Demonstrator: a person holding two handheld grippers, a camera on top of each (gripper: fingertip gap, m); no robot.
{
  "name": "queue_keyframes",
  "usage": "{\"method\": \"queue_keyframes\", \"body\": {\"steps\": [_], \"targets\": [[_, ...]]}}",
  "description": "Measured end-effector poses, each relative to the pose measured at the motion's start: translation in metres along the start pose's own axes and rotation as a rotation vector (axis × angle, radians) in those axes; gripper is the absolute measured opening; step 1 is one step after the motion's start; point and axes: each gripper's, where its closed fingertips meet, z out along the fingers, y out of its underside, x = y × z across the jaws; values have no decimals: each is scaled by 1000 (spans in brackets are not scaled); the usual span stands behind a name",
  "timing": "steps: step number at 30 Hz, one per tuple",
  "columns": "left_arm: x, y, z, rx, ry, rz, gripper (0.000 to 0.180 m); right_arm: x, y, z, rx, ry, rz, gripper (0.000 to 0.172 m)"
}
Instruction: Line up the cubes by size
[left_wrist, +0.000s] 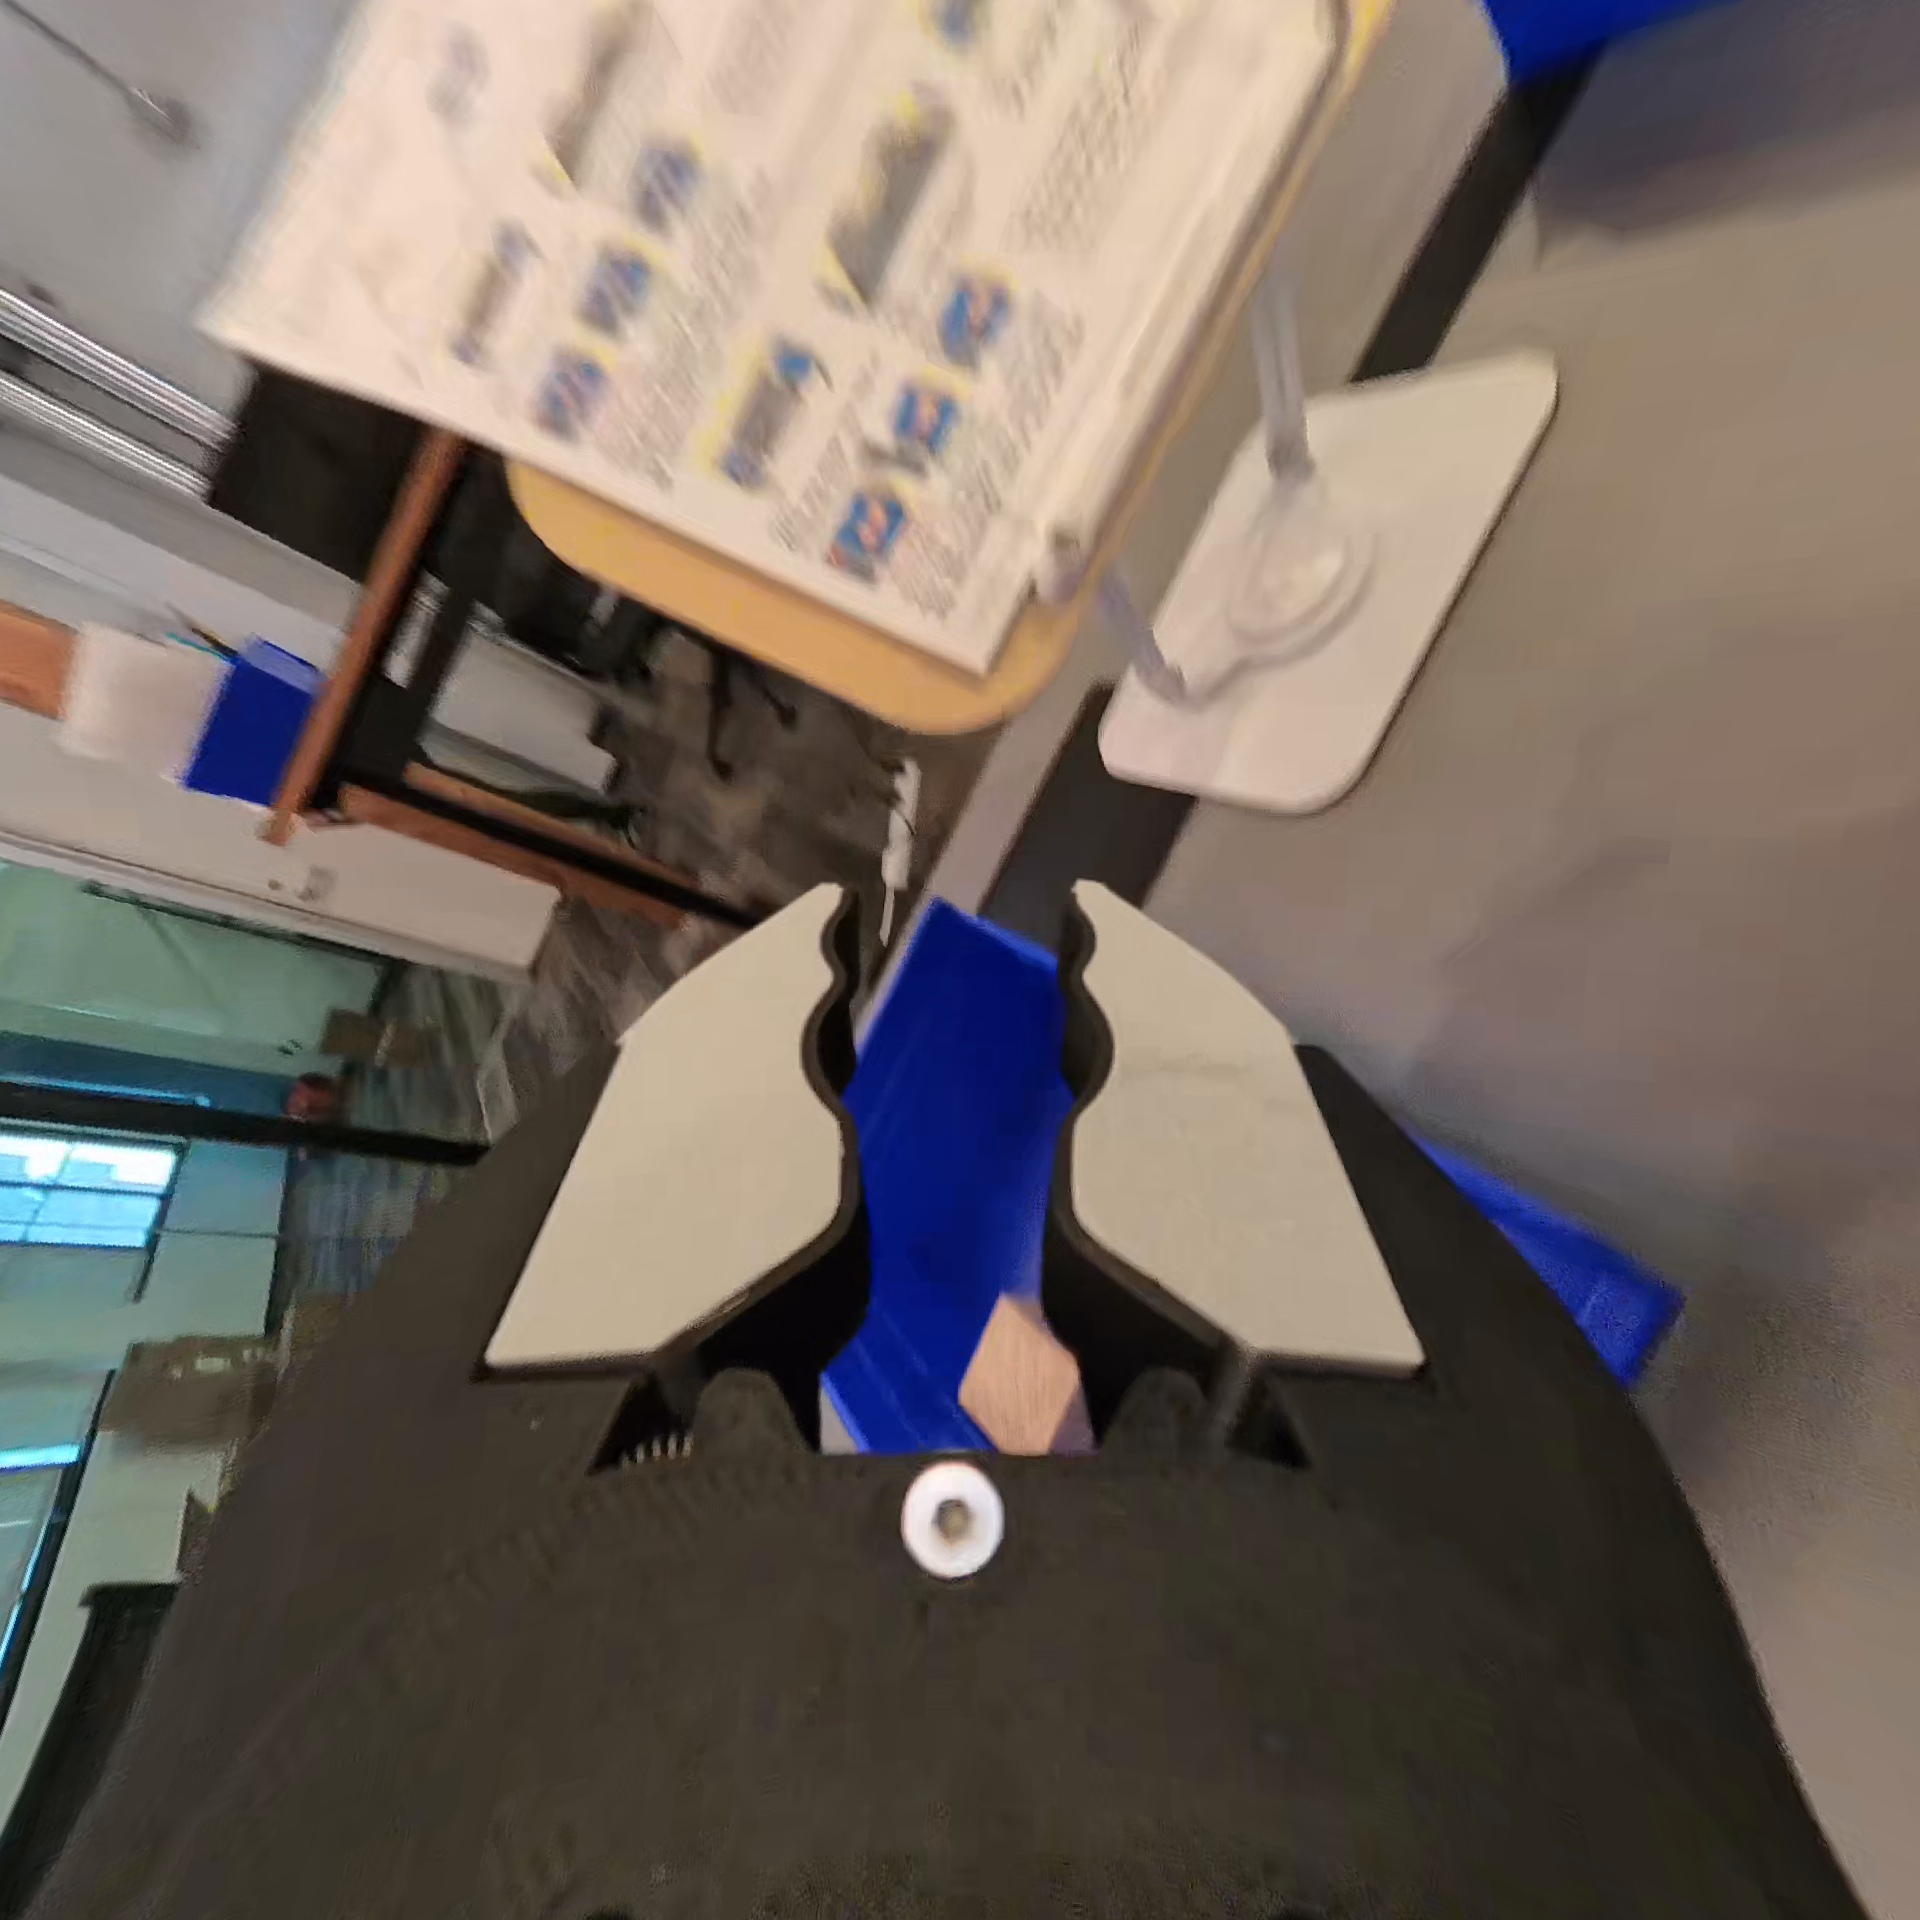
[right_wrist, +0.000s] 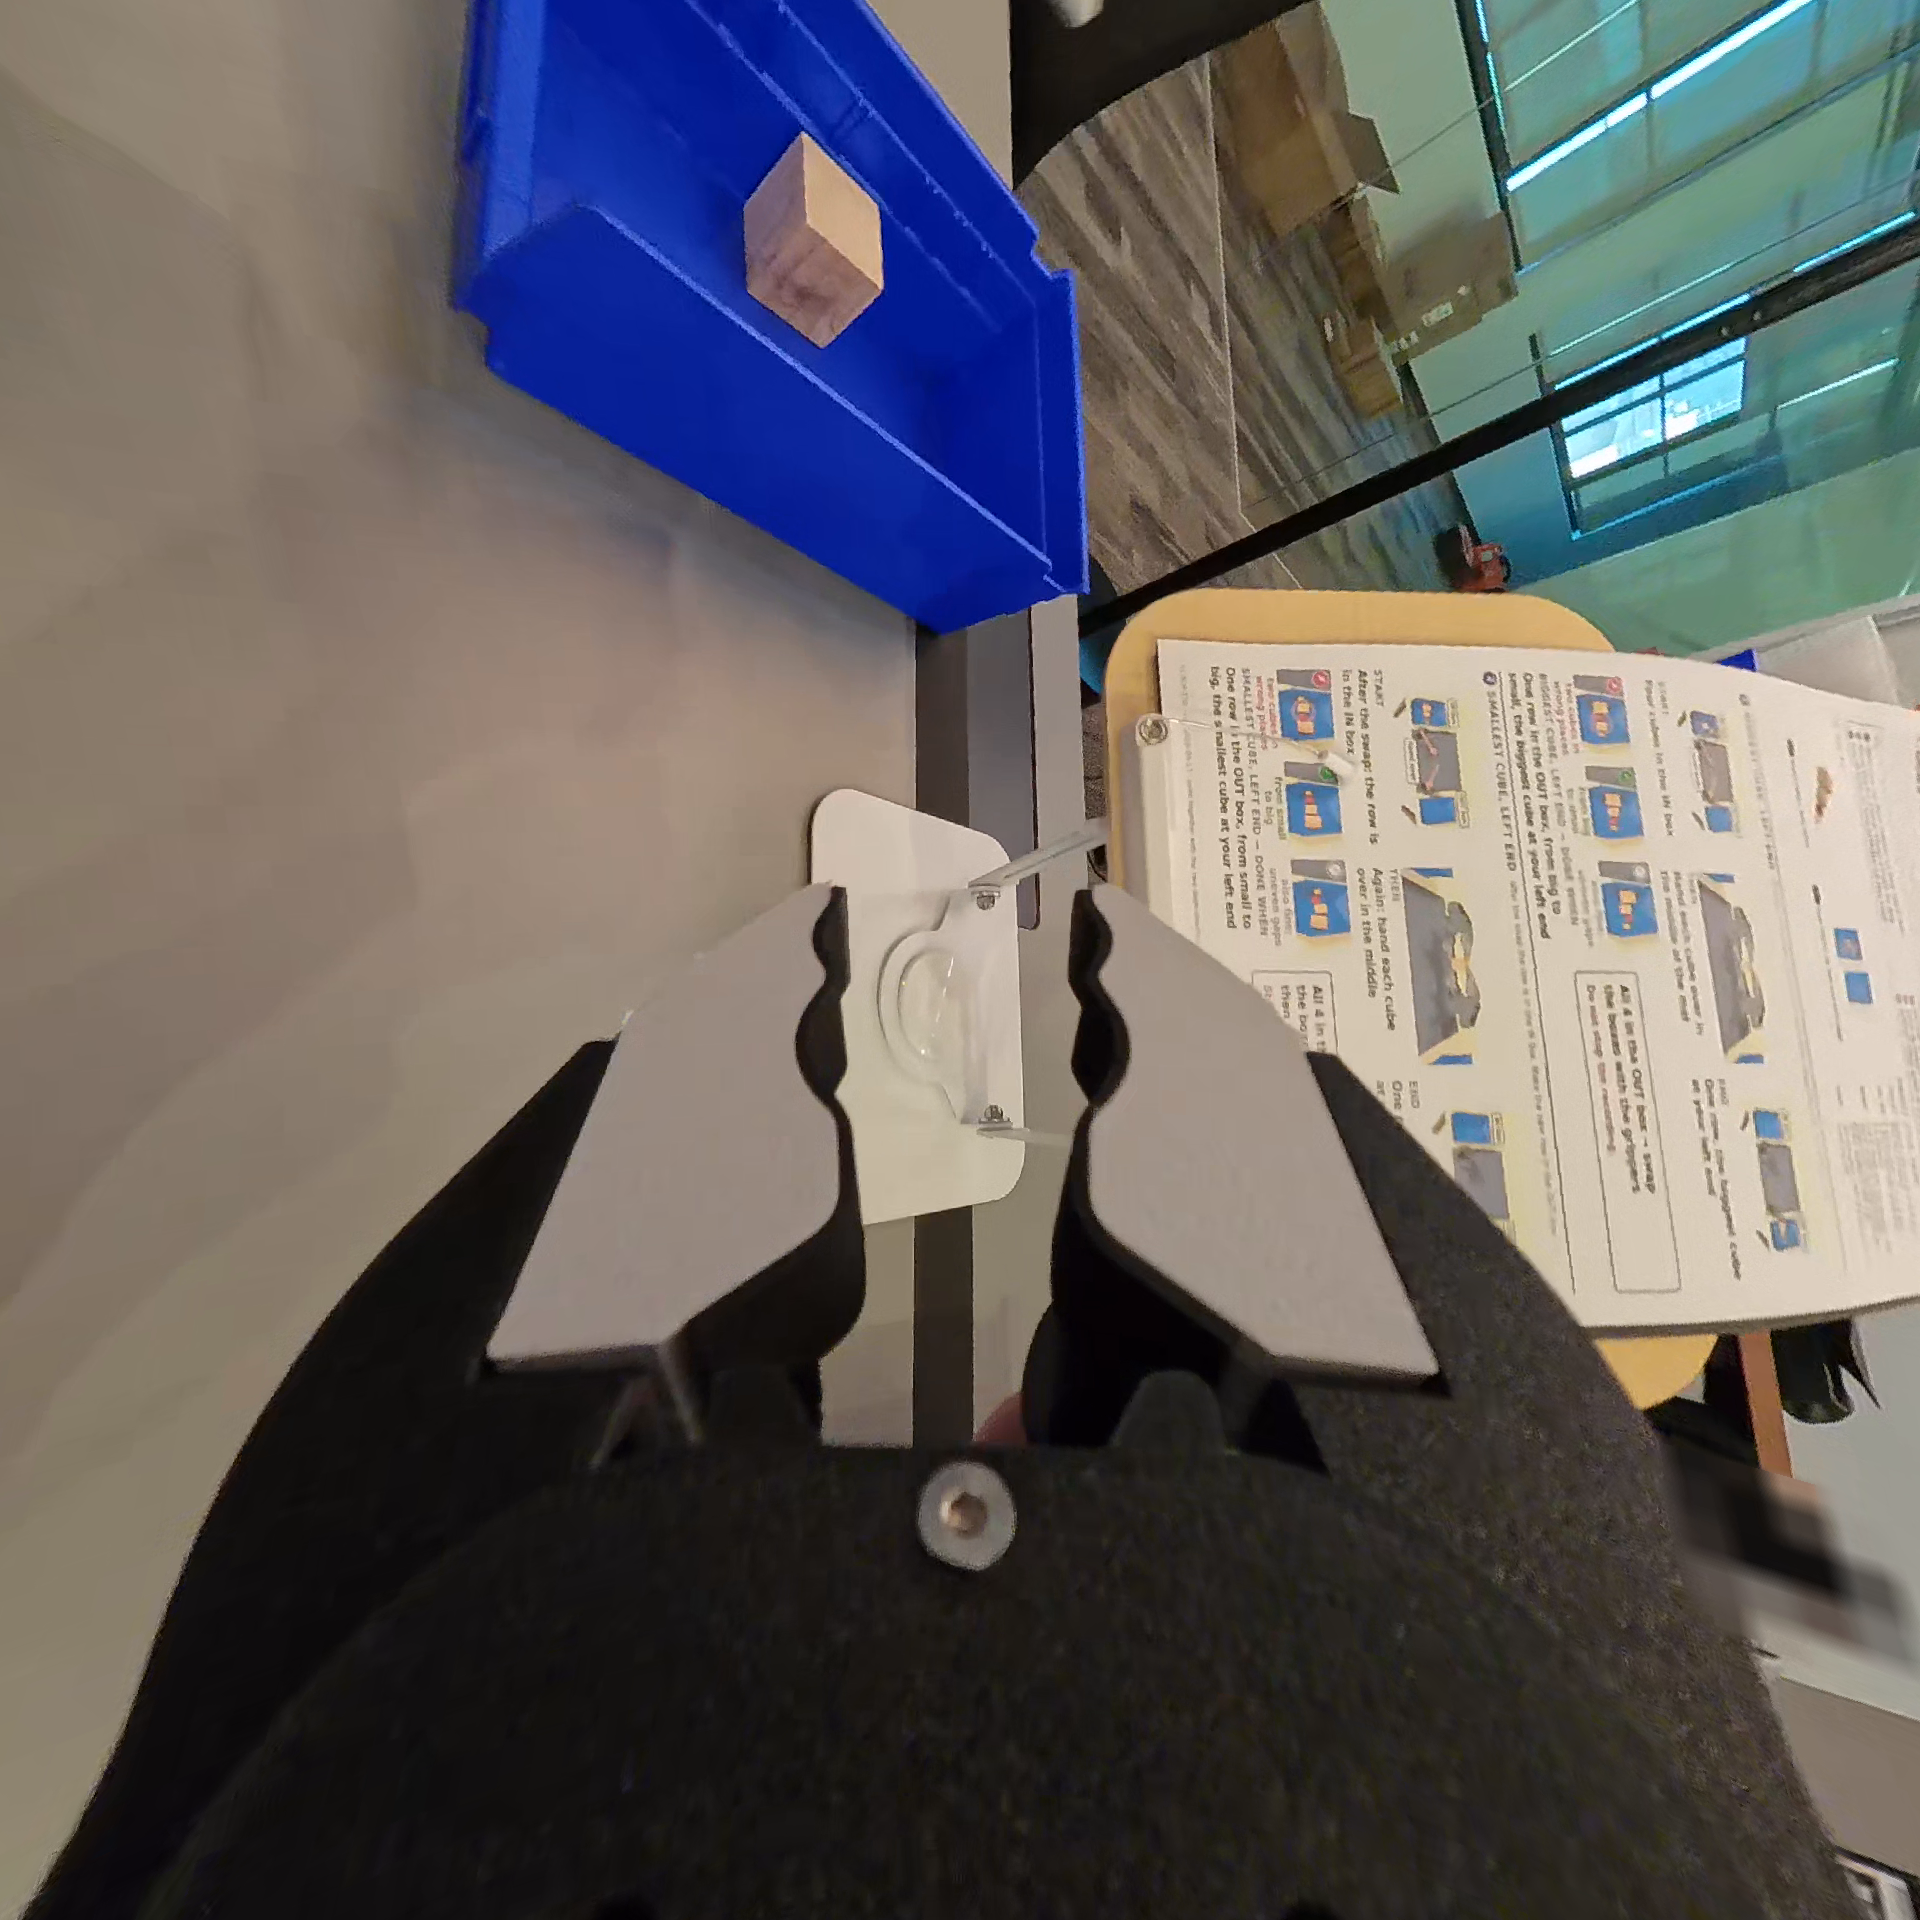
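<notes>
a single pale wooden cube with brown grain on one face (right_wrist: 812, 255) sits on the floor of a blue plastic bin (right_wrist: 935, 488), near the middle, with room on all sides; in the right wrist view it lies at about eleven o'clock, well apart from that gripper. its edges look crisp and its faces flat, so it should seat squarely between flat pads. no other cube shows, so its place in the size order cannot be judged.

the left gripper (left_wrist: 961, 935) hangs over the same bin, fingers spread and holding nothing; the cube (left_wrist: 1023, 1387) shows low between them at six o'clock, close to the gripper's body, with no pad pressing on it. that view is blurred.

the step in hand looks like picking this cube out. to do it well, the left gripper should square up to two opposite faces rather than a corner, come down with the fingers clear of the bin walls, and close only once the cube sits between the pads.

the right gripper (right_wrist: 961, 956) is also spread and bare, above a white stand base (right_wrist: 914, 852) on the grey table (right_wrist: 416, 831); a printed instruction sheet (right_wrist: 1558, 987) lies at three o'clock.
</notes>
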Motion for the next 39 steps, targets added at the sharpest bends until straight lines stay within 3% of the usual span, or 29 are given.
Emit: {"method": "queue_keyframes", "body": {"steps": [1, 6, 10, 17, 19, 22, 26, 28, 33, 39], "targets": [[1, 21, 10, -75, 30, 13, 39, 2, 2, -2, 7, 2, 9, 40], [12, 139, 43, -514, 249, 76, 71, 2, 1, -1, 38, -22, 16, 40], [23, 206, 59, -715, 389, 136, 79, -5, 1, 8, 17, -47, -6, 41], [38, 267, 69, -914, 511, 200, 80, -12, -5, 12, 20, -71, -25, 40], [41, 282, 68, -976, 535, 244, 70, -14, -5, 13, 20, -81, -29, 40], [40, 285, 67, -994, 542, 245, 66, -16, -5, 15, 21, -89, -35, 40], [28, 264, 64, -898, 463, 164, 65, -14, -6, 16, 30, -84, -29, 40], [15, 235, 60, -782, 380, 82, 65, -11, -8, 17, 43, -70, -22, 41], [-3, 116, 41, -356, 227, -65, 65, 1, -29, 18, 158, -15, 29, 46], [25, -36, 8, 82, 188, -29, 65, 10, -70, 14, 357, 52, 87, 58]]}}
